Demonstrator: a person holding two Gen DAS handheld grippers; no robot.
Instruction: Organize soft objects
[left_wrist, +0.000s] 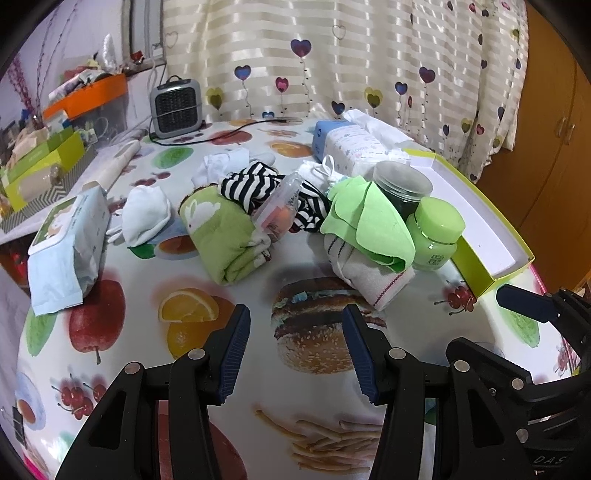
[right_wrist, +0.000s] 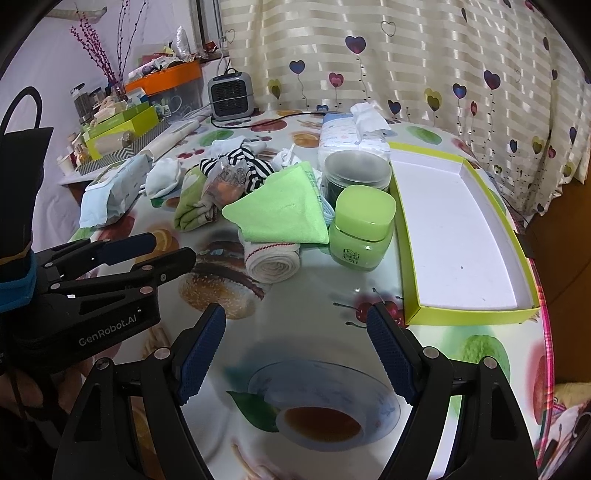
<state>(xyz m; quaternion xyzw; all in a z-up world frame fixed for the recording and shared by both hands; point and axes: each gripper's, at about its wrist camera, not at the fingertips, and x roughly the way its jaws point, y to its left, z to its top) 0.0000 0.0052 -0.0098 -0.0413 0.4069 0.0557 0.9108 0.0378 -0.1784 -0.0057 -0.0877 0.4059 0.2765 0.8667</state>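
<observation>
A pile of soft things lies mid-table: a green cloth (left_wrist: 373, 221) (right_wrist: 284, 210) draped over a rolled white towel (left_wrist: 365, 273) (right_wrist: 271, 260), a folded green rabbit towel (left_wrist: 221, 236) (right_wrist: 190, 206), a black-and-white striped garment (left_wrist: 255, 184) (right_wrist: 243, 162), and a white sock (left_wrist: 146, 214) (right_wrist: 164, 177). A shallow green box with a white inside (left_wrist: 480, 218) (right_wrist: 454, 236) sits at the right, with nothing in it. My left gripper (left_wrist: 295, 350) is open and empty, short of the rolled towel. My right gripper (right_wrist: 295, 354) is open and empty, near the box's front corner.
A green jar (left_wrist: 437, 232) (right_wrist: 364, 229) and a dark lidded jar (left_wrist: 400, 188) (right_wrist: 356, 171) stand beside the box. A wipes pack (left_wrist: 66, 243) (right_wrist: 114, 184), a tissue pack (left_wrist: 351, 144) (right_wrist: 351, 136), a small heater (left_wrist: 177, 107) (right_wrist: 231, 92) and cluttered boxes (left_wrist: 40, 162) sit around.
</observation>
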